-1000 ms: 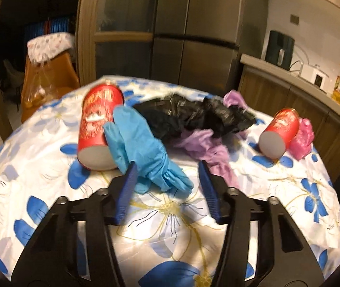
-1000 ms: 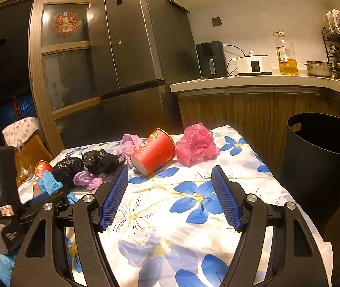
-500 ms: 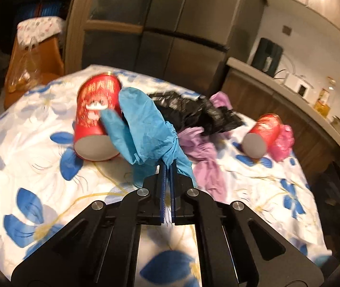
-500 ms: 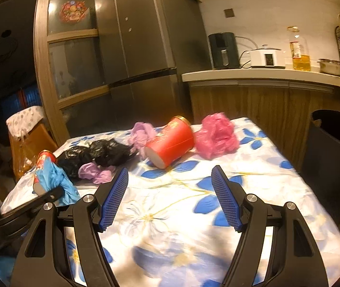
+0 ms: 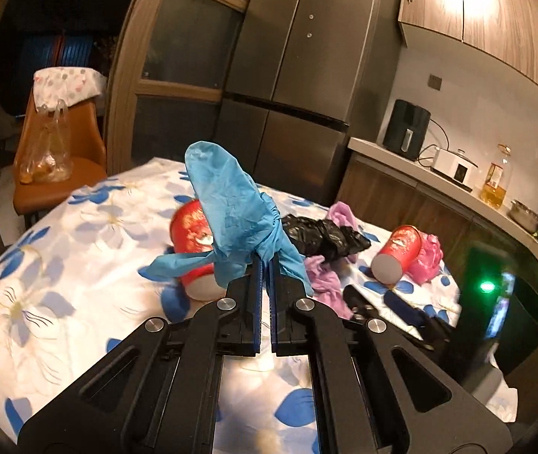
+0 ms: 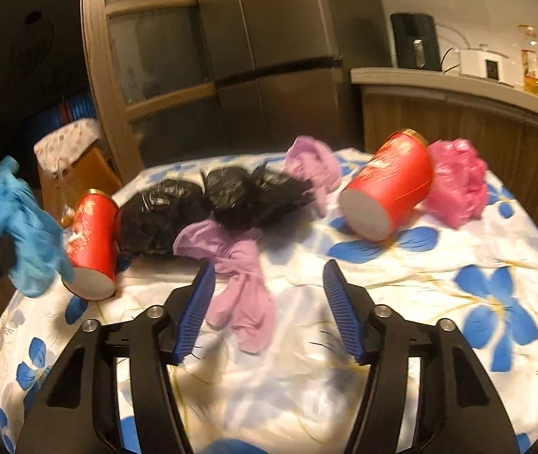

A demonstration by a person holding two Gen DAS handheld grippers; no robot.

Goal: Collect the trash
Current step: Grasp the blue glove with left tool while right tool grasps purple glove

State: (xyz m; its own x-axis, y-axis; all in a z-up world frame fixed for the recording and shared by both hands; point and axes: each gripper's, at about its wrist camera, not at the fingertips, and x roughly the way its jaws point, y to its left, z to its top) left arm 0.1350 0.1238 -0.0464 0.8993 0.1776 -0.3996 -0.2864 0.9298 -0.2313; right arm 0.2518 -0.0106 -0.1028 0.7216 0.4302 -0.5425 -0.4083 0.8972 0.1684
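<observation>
Over the table (image 5: 60,265), the blue glove (image 5: 231,204) has been lifted clear of the cloth, pinched in the left gripper (image 5: 265,265), so one bit of trash is basically collected. Meanwhile the right gripper (image 6: 269,295) has been brought in around the purple glove (image 6: 242,287), jaws closing but not pressing yet. Plenty of bare cloth is left nearby; the bin (image 5: 526,321) is seen past the right edge.

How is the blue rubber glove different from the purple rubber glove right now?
The blue rubber glove hangs above the table, pinched in the shut left tool. The purple rubber glove lies flat on the floral tablecloth, between the closing right tool's fingers, not yet gripped. Both are crumpled, limp gloves.
</observation>
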